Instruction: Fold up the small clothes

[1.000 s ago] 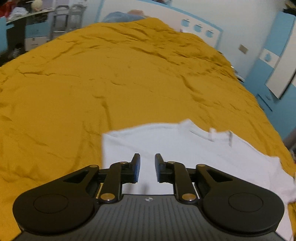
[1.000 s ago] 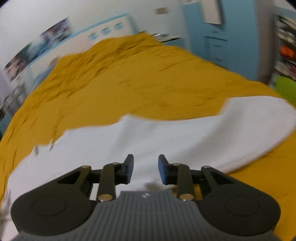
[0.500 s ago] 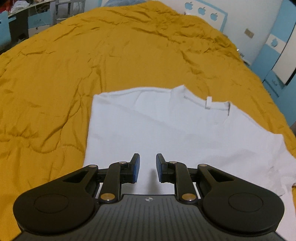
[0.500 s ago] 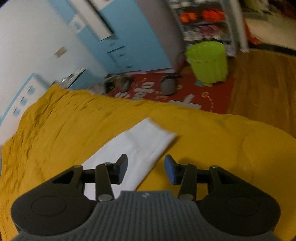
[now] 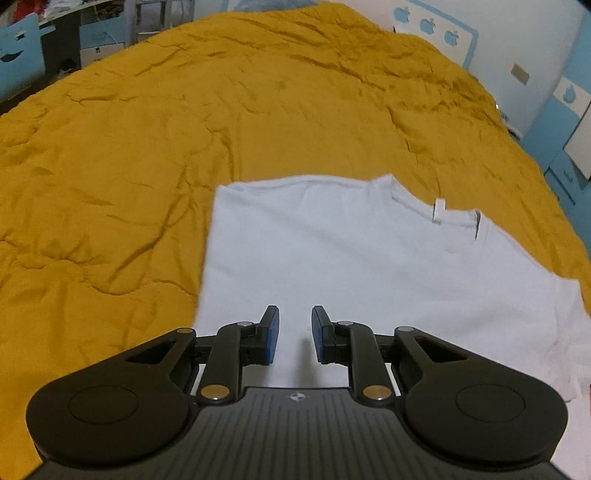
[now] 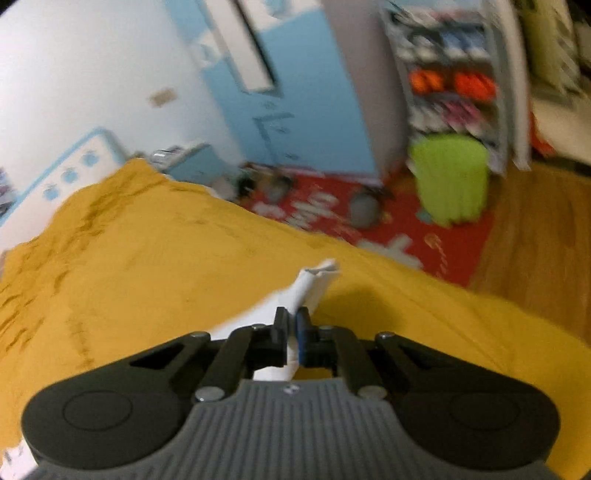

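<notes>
A white T-shirt (image 5: 369, 258) lies flat on the mustard bedspread (image 5: 166, 129), with its collar and label (image 5: 439, 210) toward the far right. My left gripper (image 5: 295, 332) hovers over the shirt's near part, its blue pads a small gap apart with nothing between them. In the right wrist view my right gripper (image 6: 292, 325) is shut on a bunched end of the white T-shirt (image 6: 314, 280), which sticks up past the fingertips above the bedspread (image 6: 147, 258). That view is blurred.
Past the bed's edge in the right wrist view are a red rug (image 6: 369, 229), a lime green bin (image 6: 450, 181), a blue wardrobe (image 6: 303, 110), a stocked shelf (image 6: 454, 74) and wooden floor (image 6: 535, 251). A white headboard (image 5: 436, 29) stands at the bed's far end.
My right gripper swung along the shirt to its end by the bed's edge, opened wider, then shut on the cloth. The left gripper shifted slightly over the shirt, its jaws unchanged.
</notes>
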Demonstrator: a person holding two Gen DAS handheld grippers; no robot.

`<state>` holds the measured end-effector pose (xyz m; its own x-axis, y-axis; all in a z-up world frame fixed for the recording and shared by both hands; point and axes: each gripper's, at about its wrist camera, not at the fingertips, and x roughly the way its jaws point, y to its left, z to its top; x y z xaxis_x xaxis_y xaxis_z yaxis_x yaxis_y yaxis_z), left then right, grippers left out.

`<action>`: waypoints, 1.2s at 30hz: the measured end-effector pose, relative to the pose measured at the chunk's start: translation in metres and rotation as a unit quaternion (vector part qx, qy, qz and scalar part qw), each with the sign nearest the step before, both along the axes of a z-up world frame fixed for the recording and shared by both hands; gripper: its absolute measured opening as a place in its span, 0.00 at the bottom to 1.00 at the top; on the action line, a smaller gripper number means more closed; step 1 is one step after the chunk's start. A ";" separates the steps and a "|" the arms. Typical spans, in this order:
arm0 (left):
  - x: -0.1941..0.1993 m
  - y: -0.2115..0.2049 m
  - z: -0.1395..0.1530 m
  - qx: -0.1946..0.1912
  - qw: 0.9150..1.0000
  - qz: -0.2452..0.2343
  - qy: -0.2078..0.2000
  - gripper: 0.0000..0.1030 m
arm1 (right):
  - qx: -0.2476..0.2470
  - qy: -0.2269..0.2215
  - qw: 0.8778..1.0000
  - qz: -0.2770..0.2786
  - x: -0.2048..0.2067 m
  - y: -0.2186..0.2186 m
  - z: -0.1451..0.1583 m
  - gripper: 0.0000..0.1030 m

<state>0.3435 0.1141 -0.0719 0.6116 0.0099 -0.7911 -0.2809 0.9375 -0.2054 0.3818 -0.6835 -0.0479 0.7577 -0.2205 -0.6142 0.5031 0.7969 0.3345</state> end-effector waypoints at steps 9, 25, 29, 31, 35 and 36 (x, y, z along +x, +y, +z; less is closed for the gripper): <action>-0.034 0.032 0.015 -0.038 0.999 0.021 -0.032 0.22 | -0.109 -0.104 0.969 0.198 0.014 0.199 0.160 0.00; -0.069 0.084 0.034 -0.084 0.993 0.027 -0.077 0.22 | -0.003 -0.130 0.915 0.382 0.012 0.537 0.160 0.00; -0.074 0.095 0.026 -0.094 0.993 0.031 -0.072 0.22 | 0.011 -0.073 0.910 0.408 0.004 0.613 0.093 0.00; -0.075 0.099 0.021 -0.100 0.992 0.032 -0.071 0.22 | 0.018 -0.045 0.905 0.422 0.003 0.637 0.059 0.00; -0.074 0.106 0.014 -0.130 0.988 0.028 -0.083 0.24 | 0.040 0.010 0.889 0.456 -0.005 0.677 -0.001 0.00; -0.074 0.107 0.013 -0.137 0.986 0.027 -0.086 0.28 | 0.047 0.023 0.884 0.464 -0.006 0.683 -0.013 0.04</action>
